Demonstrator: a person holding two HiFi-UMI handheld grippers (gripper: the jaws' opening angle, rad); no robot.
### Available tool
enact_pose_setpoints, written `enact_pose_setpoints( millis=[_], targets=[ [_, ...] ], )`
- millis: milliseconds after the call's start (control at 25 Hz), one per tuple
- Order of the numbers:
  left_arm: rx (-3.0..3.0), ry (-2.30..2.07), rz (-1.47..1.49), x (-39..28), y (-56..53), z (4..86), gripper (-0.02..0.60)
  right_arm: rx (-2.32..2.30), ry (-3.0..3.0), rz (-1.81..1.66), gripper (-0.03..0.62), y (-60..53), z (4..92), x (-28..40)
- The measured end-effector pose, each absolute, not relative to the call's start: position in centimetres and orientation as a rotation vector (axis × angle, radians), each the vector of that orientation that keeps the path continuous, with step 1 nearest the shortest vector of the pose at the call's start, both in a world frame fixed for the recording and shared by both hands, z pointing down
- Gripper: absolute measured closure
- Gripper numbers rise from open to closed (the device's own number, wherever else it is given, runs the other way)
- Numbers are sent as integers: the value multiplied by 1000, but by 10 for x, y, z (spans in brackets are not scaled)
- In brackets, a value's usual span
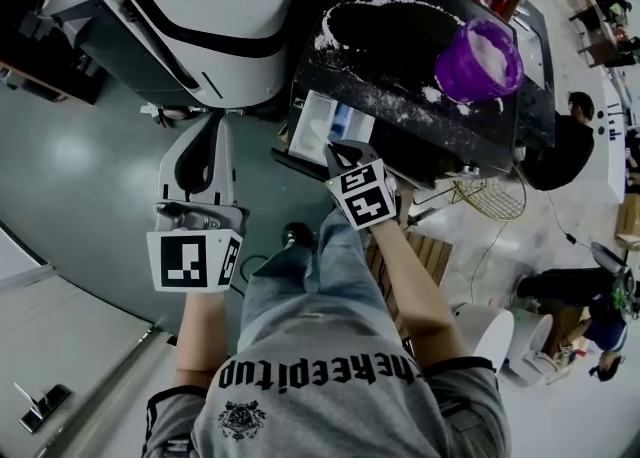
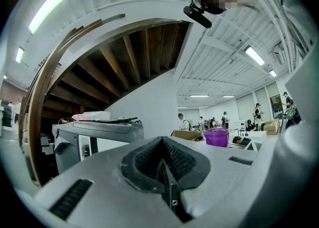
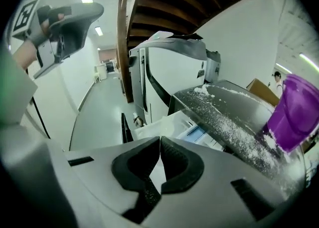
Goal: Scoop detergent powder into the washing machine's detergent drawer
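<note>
The washing machine's dark top (image 1: 400, 56) is strewn with white powder. A purple tub (image 1: 478, 58) of powder stands on its right side, and shows too in the right gripper view (image 3: 294, 117) and far off in the left gripper view (image 2: 217, 136). The white detergent drawer (image 1: 328, 126) is pulled out at the front (image 3: 174, 125). My right gripper (image 1: 338, 153) hovers just in front of the drawer, jaws shut (image 3: 160, 142) and holding nothing. My left gripper (image 1: 203, 126) is held off to the left, away from the drawer, shut and empty (image 2: 162, 145).
A second white machine (image 1: 200, 16) stands left of the dark one. A wire basket (image 1: 490, 196) and a wooden slatted stool (image 1: 425, 251) sit to the right below the machine. People sit and stand at the far right (image 1: 560, 146).
</note>
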State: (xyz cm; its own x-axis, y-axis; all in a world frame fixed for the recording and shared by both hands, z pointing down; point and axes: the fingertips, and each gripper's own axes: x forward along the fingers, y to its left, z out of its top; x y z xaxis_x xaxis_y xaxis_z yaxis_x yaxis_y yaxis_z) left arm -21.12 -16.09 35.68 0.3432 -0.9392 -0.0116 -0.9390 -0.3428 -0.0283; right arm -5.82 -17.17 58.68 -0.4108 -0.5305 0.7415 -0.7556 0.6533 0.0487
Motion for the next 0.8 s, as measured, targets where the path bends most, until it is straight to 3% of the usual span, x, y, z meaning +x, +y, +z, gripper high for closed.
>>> enact_pose_setpoints(
  millis=[800],
  targets=[
    [-2539, 1808, -11, -218, -157, 359, 578, 714, -1863, -270, 588, -159, 605, -68]
  ],
)
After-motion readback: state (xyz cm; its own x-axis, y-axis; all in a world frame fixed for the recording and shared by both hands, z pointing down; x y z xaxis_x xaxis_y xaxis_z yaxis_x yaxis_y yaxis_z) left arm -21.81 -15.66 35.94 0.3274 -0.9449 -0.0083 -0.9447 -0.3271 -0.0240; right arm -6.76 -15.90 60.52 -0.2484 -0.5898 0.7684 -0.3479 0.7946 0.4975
